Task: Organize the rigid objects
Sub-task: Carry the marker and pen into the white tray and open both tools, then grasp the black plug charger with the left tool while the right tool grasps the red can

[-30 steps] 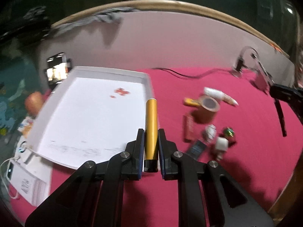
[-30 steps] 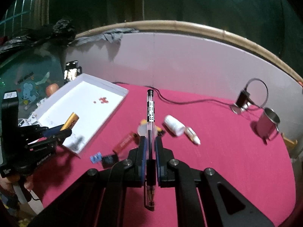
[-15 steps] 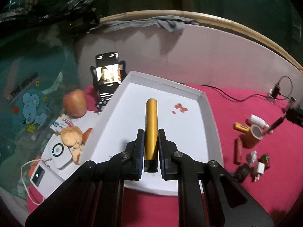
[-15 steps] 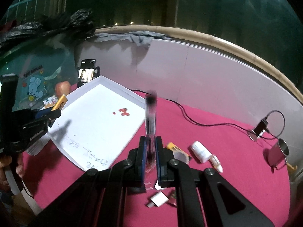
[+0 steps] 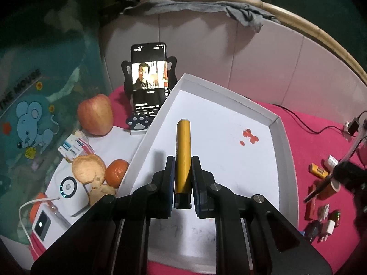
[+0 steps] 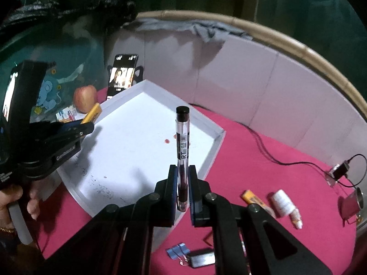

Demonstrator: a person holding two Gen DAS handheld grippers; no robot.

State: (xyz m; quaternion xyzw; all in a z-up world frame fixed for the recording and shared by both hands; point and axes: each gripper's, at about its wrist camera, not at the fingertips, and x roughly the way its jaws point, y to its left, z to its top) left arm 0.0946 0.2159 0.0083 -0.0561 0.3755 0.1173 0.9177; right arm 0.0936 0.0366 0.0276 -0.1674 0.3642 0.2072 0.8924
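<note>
Both my jaws are clamped tight, each on its own stick-shaped thing. My left gripper (image 5: pixel 183 178) pinches a gold tube (image 5: pixel 183 158) near its dark lower end, so the tube juts forward from between the pads, over the floor of the white tray (image 5: pixel 278 142). My right gripper (image 6: pixel 183 184) squeezes a clear pen (image 6: pixel 182 151) with a black cap, held low on its barrel; the pen stands out along my fingers above the tray's near right edge.

Everything else I place against that tray. Inside it, toward the far right corner, sit a few small red spots (image 5: pixel 248 137). Beyond its far left corner a phone (image 5: pixel 149 80) leans on a black stand, and an apple (image 5: pixel 95 114) rests left of that. On the pink cloth (image 6: pixel 263 160) to the tray's right lie the loose pieces: a yellow lighter (image 6: pixel 253 199), a white bottle (image 6: pixel 281 201), blue clips (image 6: pixel 177 251) and a dark flat block (image 6: pixel 201 257). Further right stands a metal cup (image 6: pixel 352 204), well apart from the tray.
</note>
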